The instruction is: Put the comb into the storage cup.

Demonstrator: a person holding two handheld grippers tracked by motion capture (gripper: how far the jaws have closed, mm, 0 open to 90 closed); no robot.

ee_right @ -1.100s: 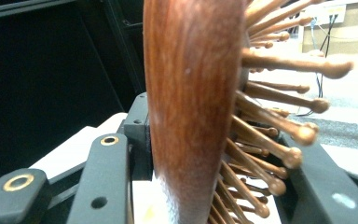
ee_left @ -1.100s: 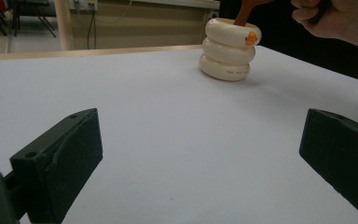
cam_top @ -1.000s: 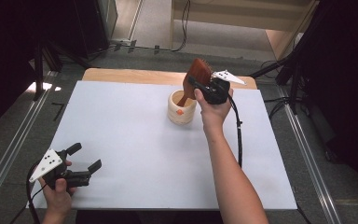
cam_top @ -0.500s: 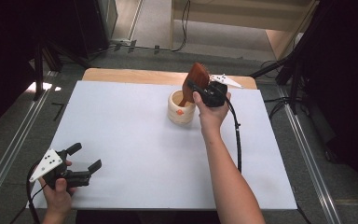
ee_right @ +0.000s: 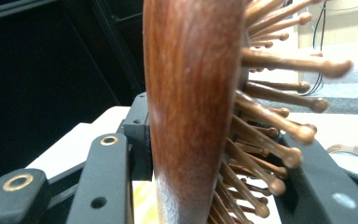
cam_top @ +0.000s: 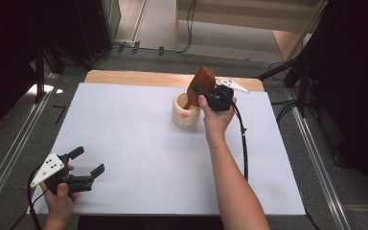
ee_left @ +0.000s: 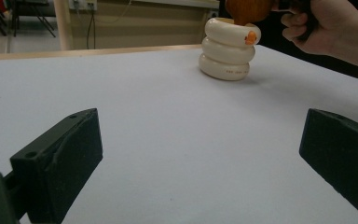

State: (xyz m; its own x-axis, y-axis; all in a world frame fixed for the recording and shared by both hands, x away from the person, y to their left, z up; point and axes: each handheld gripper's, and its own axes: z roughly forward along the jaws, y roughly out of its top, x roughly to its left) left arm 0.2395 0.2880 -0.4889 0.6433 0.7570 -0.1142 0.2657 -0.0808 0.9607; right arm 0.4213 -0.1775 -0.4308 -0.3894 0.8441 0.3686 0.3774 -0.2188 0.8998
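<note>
- Two grippers over white worktop (cam_top: 139,143).
- Left gripper (cam_top: 87,166): near corner, fingers apart, empty.
- Cream ringed holder (cam_top: 186,111): far centre, upright.
- Right gripper (cam_top: 202,91): fingers clamped on wooden hairbrush (cam_top: 202,82), handle dipping into holder.

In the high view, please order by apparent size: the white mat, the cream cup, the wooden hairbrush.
1. White mat, by far the largest.
2. and 3. Cream cup and wooden hairbrush: similar in apparent size, not ranked.

I see my right gripper (cam_top: 206,92) lean the wooden hairbrush (cam_top: 201,85) a touch nearer the cream ringed cup (cam_top: 186,111), its handle now dipping inside the cup's rim.
</note>
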